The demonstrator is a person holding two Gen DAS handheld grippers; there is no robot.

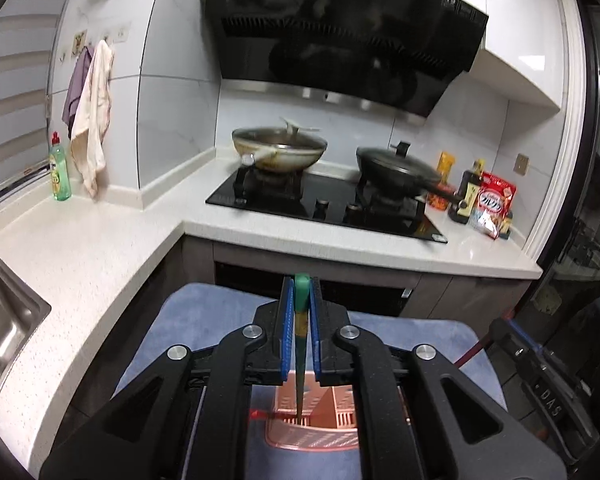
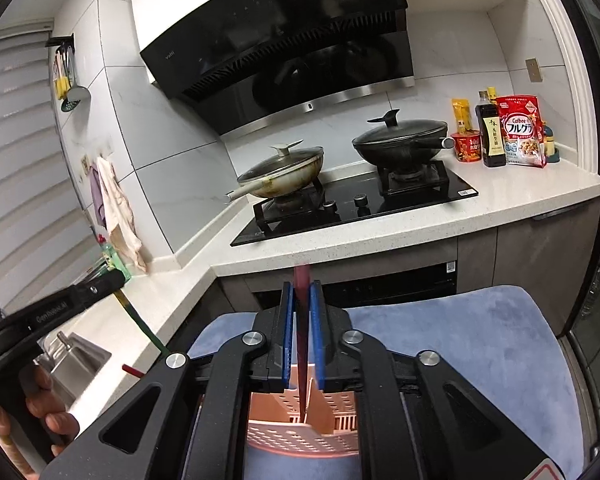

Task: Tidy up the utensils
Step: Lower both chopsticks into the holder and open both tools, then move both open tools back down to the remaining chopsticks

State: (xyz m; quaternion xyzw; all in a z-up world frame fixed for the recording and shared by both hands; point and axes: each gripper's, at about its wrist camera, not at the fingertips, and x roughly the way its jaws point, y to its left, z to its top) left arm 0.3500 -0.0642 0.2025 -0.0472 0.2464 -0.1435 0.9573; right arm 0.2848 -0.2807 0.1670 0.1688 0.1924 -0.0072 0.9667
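Observation:
My left gripper (image 1: 300,284) is shut on a green chopstick (image 1: 301,344), held upright with its tip down in a pink slotted utensil holder (image 1: 332,428). My right gripper (image 2: 301,286) is shut on a dark red chopstick (image 2: 301,344), also upright with its tip in the same pink holder (image 2: 296,436), which has divided compartments. In the right wrist view the left gripper's body (image 2: 52,308) shows at the left, held by a hand, with the green chopstick (image 2: 140,324) hanging below it. The holder stands on a blue mat (image 2: 480,344).
An L-shaped white counter (image 1: 100,248) holds a steel sink (image 1: 0,320) at the left, a green soap bottle (image 1: 60,172), and a black hob (image 1: 324,204) with two lidded pans (image 2: 288,172). Bottles and food packets (image 2: 512,132) stand at the right. Cloths (image 1: 92,120) hang on the wall.

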